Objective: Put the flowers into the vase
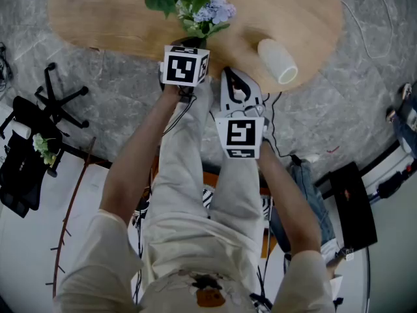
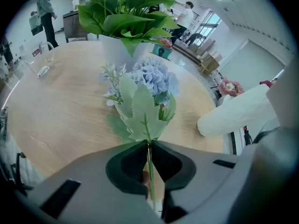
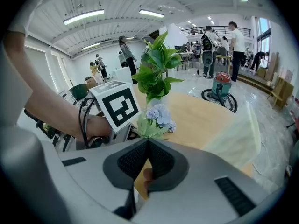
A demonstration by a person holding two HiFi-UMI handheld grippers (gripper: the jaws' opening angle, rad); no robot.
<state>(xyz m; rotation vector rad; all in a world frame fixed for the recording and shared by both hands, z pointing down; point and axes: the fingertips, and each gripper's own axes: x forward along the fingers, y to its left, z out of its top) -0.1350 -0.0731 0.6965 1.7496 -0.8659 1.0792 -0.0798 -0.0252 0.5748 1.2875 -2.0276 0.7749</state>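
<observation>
Currently, the left claw [image 2: 148, 144] is seen pinched on the thin green stem of a sprig of pale blue artificial flowers with serrated green leaves [image 2: 148, 85]. The stem is gripped between the dark pads at the very tips, so only a sliver of gap is left. The blooms are carried just ahead of this claw, over the light wooden oval worktop [image 2: 56, 111]. Beyond the blooms a leafy green plant in a white pot [image 2: 122, 17] is stood. To this claw's right, a white cylindrical vase [image 2: 236, 113] is laid on its side on the worktop, apart from the flowers. The right claw [image 3: 147, 141] is held beside and behind the left one, its pads pressed fully together with nothing between them.
</observation>
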